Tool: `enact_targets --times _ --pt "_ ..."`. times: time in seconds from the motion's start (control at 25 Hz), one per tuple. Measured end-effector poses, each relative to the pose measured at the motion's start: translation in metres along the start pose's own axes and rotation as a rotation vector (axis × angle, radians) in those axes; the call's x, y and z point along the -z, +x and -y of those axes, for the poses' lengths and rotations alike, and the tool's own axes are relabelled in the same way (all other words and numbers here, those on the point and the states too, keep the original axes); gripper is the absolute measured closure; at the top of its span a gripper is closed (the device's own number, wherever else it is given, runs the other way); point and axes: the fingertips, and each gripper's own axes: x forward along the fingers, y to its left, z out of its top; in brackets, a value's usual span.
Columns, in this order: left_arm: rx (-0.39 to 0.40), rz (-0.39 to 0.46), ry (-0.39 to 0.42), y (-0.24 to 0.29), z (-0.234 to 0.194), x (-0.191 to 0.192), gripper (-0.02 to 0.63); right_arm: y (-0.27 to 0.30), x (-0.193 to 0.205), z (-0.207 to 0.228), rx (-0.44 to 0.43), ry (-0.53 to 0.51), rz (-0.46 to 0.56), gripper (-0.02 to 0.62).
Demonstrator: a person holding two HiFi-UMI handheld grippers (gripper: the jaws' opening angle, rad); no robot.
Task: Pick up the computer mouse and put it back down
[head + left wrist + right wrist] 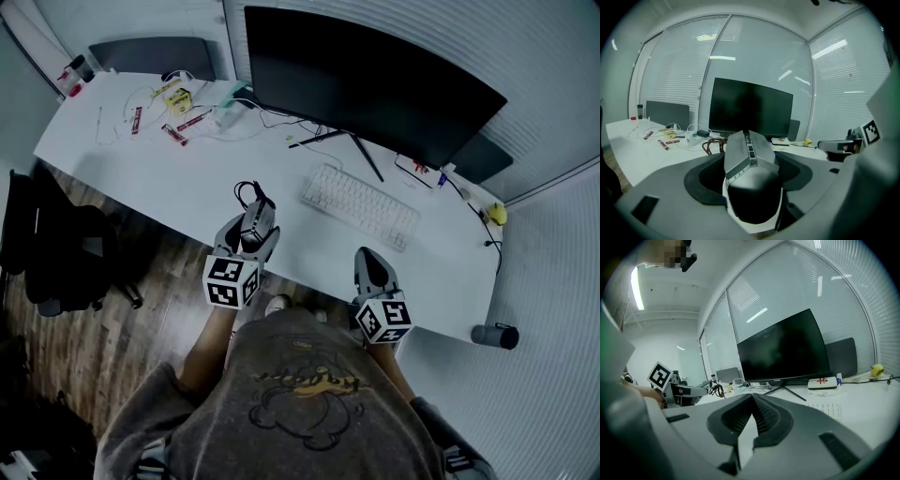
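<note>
The grey angular computer mouse [258, 221] [749, 157] sits between the jaws of my left gripper [253, 231] [750, 140], which is shut on its sides over the front part of the white desk [169, 183]. The mouse's dark cable [246, 193] loops just beyond it. I cannot tell whether the mouse touches the desk. My right gripper [373, 262] [752, 397] hovers at the desk's front edge, right of the left one, with its jaws together and nothing in them. In the right gripper view the left gripper [677, 390] shows at the left.
A white keyboard [360, 206] lies before the large dark monitor [375, 84]. Small packets and cables [178, 105] litter the desk's far left end. A yellow object [497, 214] lies at the right end. A black chair [56, 253] stands left, a grey cylinder [495, 335] right.
</note>
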Motion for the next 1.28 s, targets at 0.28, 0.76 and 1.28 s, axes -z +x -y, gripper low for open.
enact_targets --times 0.28,0.76,1.28 --pt "0.005 -0.083 0.015 0.027 -0.006 0.033 0.288 -0.002 0.003 0.006 0.013 0.009 -0.003 0.589" --pt "0.011 -0.166 0.063 0.069 -0.010 0.069 0.288 -0.003 0.007 0.019 0.032 0.023 -0.012 0.589" --pt "-0.011 -0.309 0.042 0.091 -0.020 0.123 0.288 0.003 0.007 0.026 0.035 0.029 -0.020 0.589"
